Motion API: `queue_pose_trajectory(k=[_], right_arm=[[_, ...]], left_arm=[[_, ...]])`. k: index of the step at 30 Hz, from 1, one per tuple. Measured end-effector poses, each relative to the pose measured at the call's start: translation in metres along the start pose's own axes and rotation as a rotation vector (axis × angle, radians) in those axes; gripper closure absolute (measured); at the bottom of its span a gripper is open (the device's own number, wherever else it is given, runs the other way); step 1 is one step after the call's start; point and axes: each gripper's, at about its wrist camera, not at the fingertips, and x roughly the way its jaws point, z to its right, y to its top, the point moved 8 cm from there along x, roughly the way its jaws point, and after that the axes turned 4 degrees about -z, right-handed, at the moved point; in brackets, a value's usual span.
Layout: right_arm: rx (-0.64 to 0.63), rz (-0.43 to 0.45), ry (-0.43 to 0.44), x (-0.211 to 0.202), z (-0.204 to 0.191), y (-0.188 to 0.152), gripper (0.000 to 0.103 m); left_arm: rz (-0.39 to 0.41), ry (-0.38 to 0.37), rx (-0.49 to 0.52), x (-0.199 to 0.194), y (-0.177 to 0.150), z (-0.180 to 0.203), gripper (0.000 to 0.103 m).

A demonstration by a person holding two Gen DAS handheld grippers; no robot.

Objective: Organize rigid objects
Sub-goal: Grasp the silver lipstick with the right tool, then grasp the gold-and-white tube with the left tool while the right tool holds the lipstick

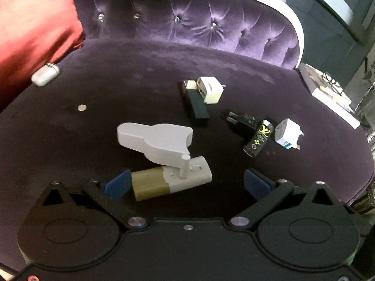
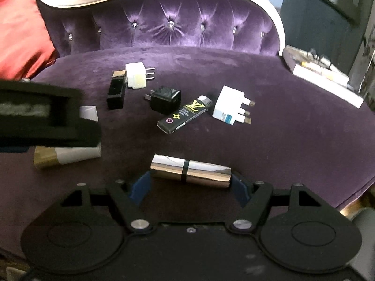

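On a purple velvet seat lies a gold-and-cream case with its grey lid flipped up. It sits between the wide-apart blue pads of my left gripper. The left pad is beside the gold end and the right pad stands well clear, so this gripper is open. In the right wrist view a shiny silver tube lies crosswise in my right gripper. One blue pad presses on each of its ends. The gold-and-cream case shows at left there, partly hidden behind the other tool's black body.
Mid-seat lie a white pin plug, a black stick, a black charger, a black lighter with a yellow logo and a white three-pin plug. An earbud case and a coin lie left. Red cushion left; books right.
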Motion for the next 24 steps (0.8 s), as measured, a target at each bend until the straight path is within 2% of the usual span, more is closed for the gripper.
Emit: queue_pose_trajectory(k=[4, 12, 14, 15, 16, 20, 24], right_arm=[[-0.009, 0.016, -0.020, 0.000, -0.001, 0.002, 0.028], [0.048, -0.007, -0.038, 0.006, 0.006, 0.003, 0.008], [0.075, -0.021, -0.033, 0.009, 0.009, 0.003, 0.005], [0.087, -0.029, -0.028, 0.010, 0.010, 0.003, 0.004], [0.099, -0.038, -0.021, 0.011, 0.012, 0.003, 0.003], [0.116, -0.055, -0.007, 0.013, 0.013, 0.003, 0.002], [0.105, -0.053, -0.008, 0.013, 0.011, 0.004, 0.002]], left_arm=[[0.006, 0.012, 0.000, 0.006, 0.002, 0.003, 0.004], [0.036, 0.040, -0.040, 0.013, 0.009, 0.000, 0.004], [0.003, 0.023, -0.095, 0.018, 0.008, -0.006, 0.004], [-0.043, 0.007, -0.143, 0.024, 0.005, -0.012, 0.004], [-0.048, -0.001, -0.156, 0.025, 0.005, -0.014, 0.004], [-0.060, 0.007, -0.135, 0.022, 0.001, -0.012, 0.004], [-0.107, 0.058, -0.081, 0.020, -0.004, -0.012, 0.004]])
